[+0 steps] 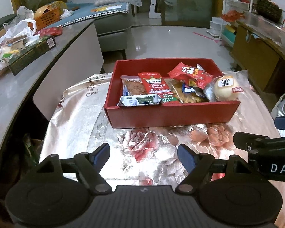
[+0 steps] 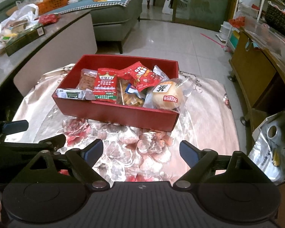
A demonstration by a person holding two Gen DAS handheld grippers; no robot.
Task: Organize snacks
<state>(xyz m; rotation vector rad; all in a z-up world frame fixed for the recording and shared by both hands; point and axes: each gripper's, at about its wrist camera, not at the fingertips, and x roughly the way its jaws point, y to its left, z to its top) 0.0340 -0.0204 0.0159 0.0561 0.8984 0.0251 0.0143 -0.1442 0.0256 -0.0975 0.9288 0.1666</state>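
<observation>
**Hovering short of the snack box**

Hanging over the near part of the floral cloth [image 1: 76,114], the left gripper [image 1: 143,154] is standing with its jaws wide apart and nothing between them. Just beside it, the right gripper [image 2: 141,151] is gaping the same way, also empty. Beyond both, the red box [image 2: 115,114] is sitting toward the cloth's far edge, packed with snack packets [image 1: 155,87], a wrapped bun [image 2: 166,95] leaning at its right corner.
</observation>
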